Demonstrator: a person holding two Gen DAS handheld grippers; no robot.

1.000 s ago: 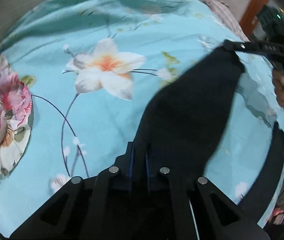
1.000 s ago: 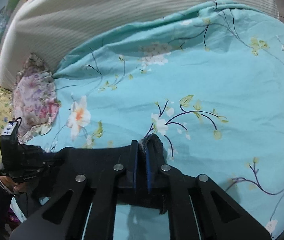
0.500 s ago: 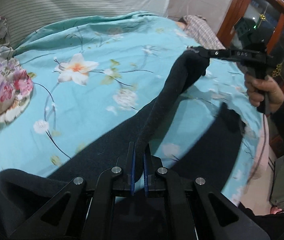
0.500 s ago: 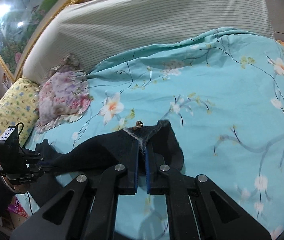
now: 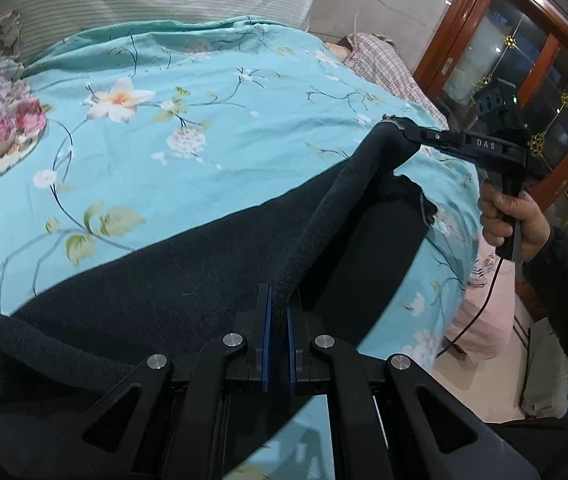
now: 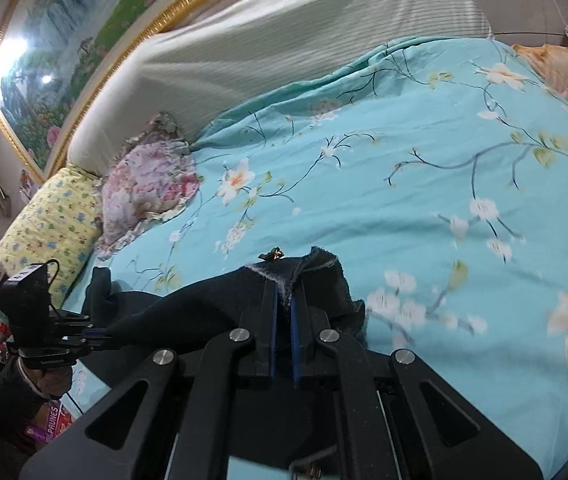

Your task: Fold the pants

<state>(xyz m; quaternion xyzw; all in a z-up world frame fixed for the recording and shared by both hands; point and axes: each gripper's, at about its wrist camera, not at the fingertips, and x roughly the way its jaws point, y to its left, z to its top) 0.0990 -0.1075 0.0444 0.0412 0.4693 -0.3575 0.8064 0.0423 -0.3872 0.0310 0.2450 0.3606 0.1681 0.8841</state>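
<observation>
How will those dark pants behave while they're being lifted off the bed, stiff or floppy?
Probably floppy: the pants sag in a loose band between the left gripper and the right gripper. The thick, fuzzy-looking fabric likely grips rather than slips. The rest lies spread on the bed cover, so it may drag.

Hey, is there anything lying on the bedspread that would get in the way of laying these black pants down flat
Nothing visible does. Both the left gripper and the right gripper already clamp the black pants, and the turquoise bedspread ahead is bare. The floral pillow sits off at the head end.
</observation>
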